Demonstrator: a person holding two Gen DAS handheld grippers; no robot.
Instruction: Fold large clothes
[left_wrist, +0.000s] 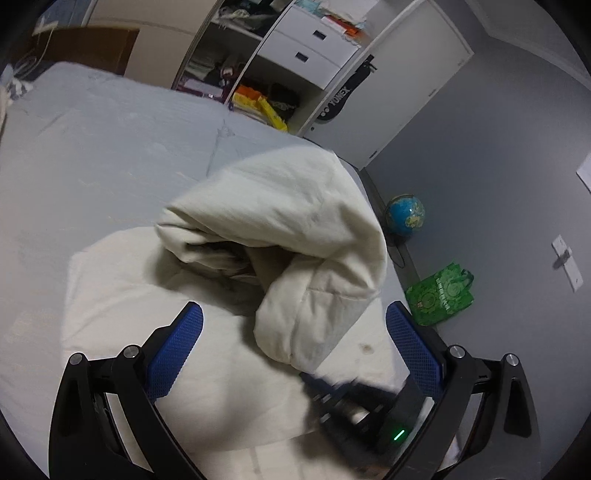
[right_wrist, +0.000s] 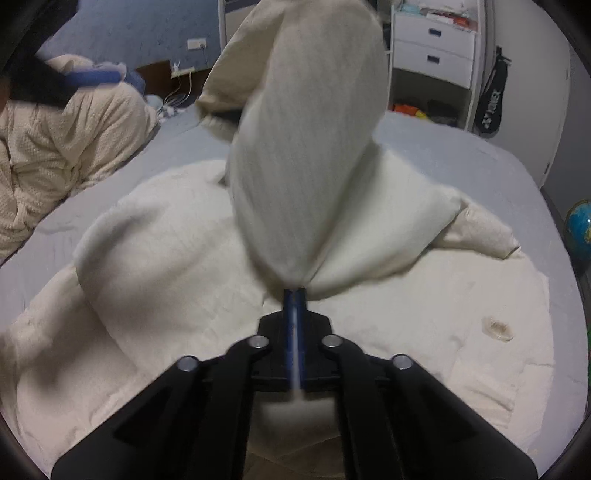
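Note:
A large cream padded garment (left_wrist: 280, 229) lies on the bed, partly bunched and lifted. It also shows in the right wrist view (right_wrist: 177, 240). My left gripper (left_wrist: 293, 317) is open, its blue pads (left_wrist: 177, 350) on either side of a hanging fold, not touching it. My right gripper (right_wrist: 294, 291) is shut on a pinch of the cream garment and holds a fold (right_wrist: 306, 147) lifted above the rest. The right gripper also shows blurred in the left wrist view (left_wrist: 354, 406), under the raised fold.
The bed (left_wrist: 110, 140) has a pale blue sheet. A person in a cream robe (right_wrist: 62, 133) lies at its far left. A globe (left_wrist: 404, 214) and a green bag (left_wrist: 439, 295) stand on the floor to the right. Shelves and drawers (left_wrist: 306, 44) stand beyond the bed.

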